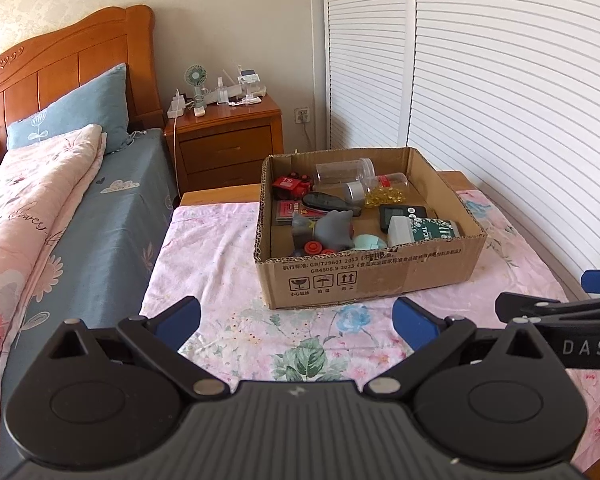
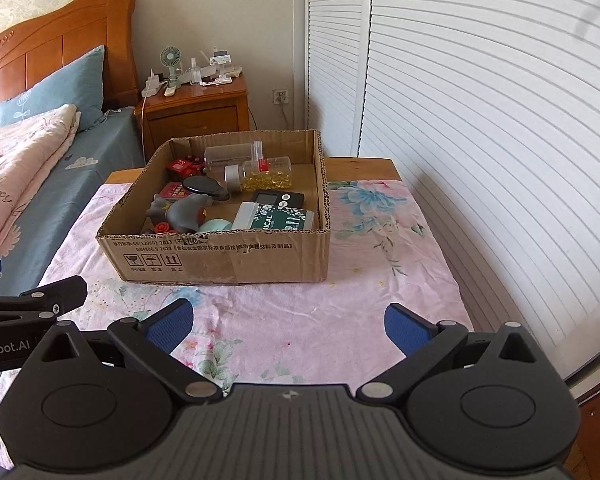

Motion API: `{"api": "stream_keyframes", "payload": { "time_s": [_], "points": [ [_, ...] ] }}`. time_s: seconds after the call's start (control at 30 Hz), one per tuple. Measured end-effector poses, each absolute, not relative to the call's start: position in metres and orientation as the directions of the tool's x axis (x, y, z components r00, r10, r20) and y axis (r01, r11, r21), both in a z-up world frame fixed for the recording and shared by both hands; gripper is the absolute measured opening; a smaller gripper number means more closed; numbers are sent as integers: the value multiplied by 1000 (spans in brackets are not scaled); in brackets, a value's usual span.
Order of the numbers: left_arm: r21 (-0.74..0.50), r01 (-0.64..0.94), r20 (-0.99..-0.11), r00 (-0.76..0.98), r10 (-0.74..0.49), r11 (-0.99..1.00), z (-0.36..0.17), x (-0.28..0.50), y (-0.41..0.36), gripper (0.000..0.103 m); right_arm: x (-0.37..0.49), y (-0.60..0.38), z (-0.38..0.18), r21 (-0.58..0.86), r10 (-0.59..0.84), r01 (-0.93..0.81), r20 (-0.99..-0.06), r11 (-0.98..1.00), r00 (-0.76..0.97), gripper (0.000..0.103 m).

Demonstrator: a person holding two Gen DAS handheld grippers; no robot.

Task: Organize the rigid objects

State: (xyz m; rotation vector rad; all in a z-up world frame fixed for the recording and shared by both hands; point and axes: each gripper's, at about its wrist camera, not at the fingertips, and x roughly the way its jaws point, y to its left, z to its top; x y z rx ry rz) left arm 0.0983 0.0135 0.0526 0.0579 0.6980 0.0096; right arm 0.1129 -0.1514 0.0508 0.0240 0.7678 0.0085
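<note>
On the floral cloth, a worn cardboard box [image 2: 228, 258] holds jumbled items; both hand-held grippers [image 1: 296, 322] [image 2: 288, 326] gape.

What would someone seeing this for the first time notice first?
Probably the open cardboard box in the middle of the floral-clothed table, crowded with small things: a grey shark toy, a bottle of yellow capsules lying on its side, and a green-labelled container. Near the camera, the left tool and right tool both stand open, empty, short of the box.
</note>
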Motion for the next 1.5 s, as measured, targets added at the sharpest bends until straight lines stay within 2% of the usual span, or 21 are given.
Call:
{"api": "stream_keyframes", "payload": {
  "time_s": [1.5],
  "points": [
    [80, 3, -639, 768, 50, 997, 59, 96, 7, 102, 106, -156, 54, 46, 26, 7, -675, 999, 737, 103]
  ]
}}
